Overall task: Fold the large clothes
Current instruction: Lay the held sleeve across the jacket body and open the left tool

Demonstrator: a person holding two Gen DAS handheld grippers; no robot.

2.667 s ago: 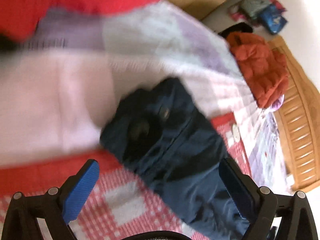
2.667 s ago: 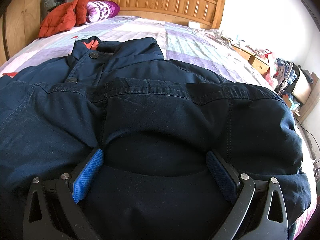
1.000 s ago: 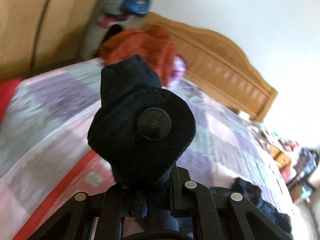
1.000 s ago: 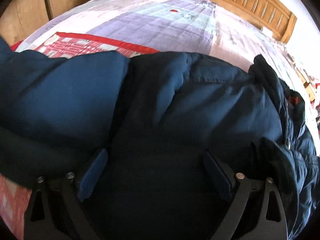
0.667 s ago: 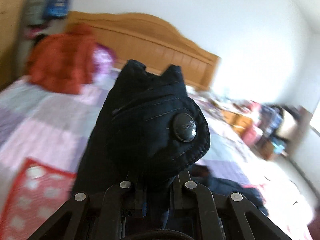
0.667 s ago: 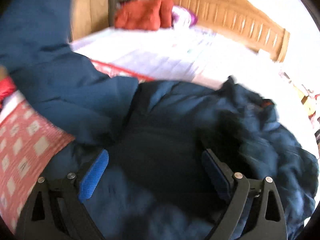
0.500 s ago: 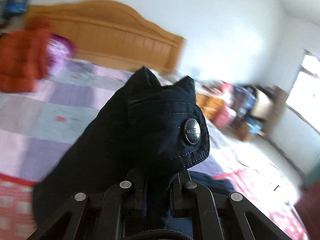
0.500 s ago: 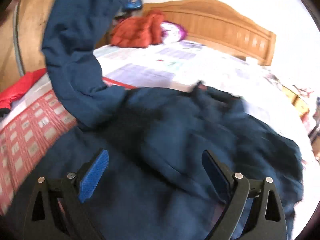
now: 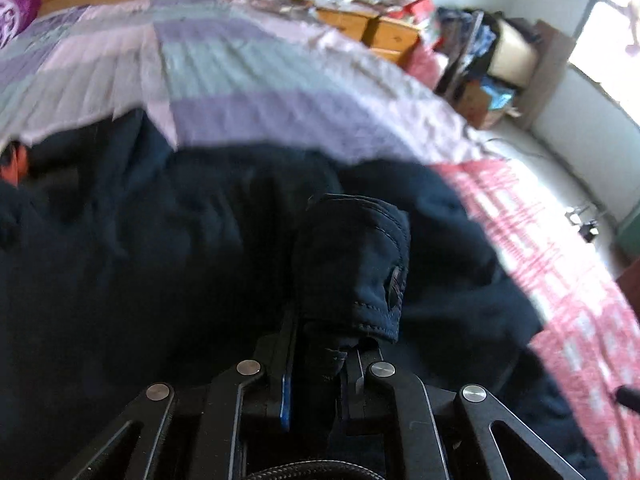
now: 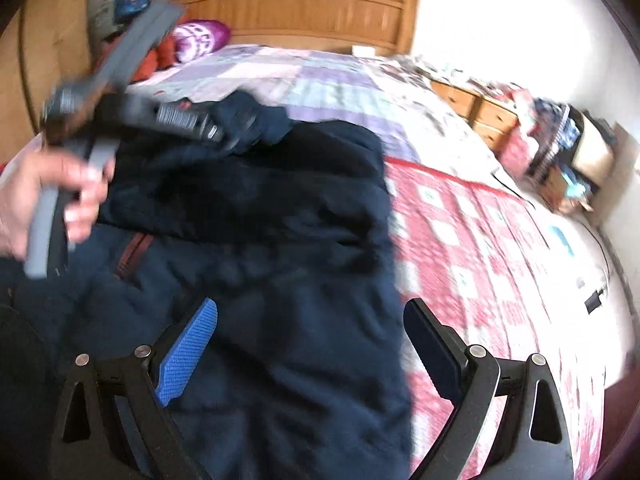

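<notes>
Room: a bedroom; a bed point(image 9: 248, 64) with a quilt in lilac and red checks, wooden headboard point(image 10: 304, 12) behind, cluttered drawers point(image 10: 480, 116) at the side.
Left view, jacket: the dark jacket point(image 9: 140, 248) lies spread across the bed.
Left view, claw: the left claw point(image 9: 320, 368) is clamped tight on the cuff point(image 9: 356, 264), held over the jacket's body.
Right view, claw: the right claw point(image 10: 310, 354) gapes wide with nothing in it, poised above the jacket's lower part.
Right view, hand: a hand point(image 10: 48, 196) grips the left claw's handle.
Doing it well: lay the sleeve straight across the chest before letting go; the free claw could flatten the body.
Hard to see: both views are blurred; whether the cuff touches the body I cannot tell.
</notes>
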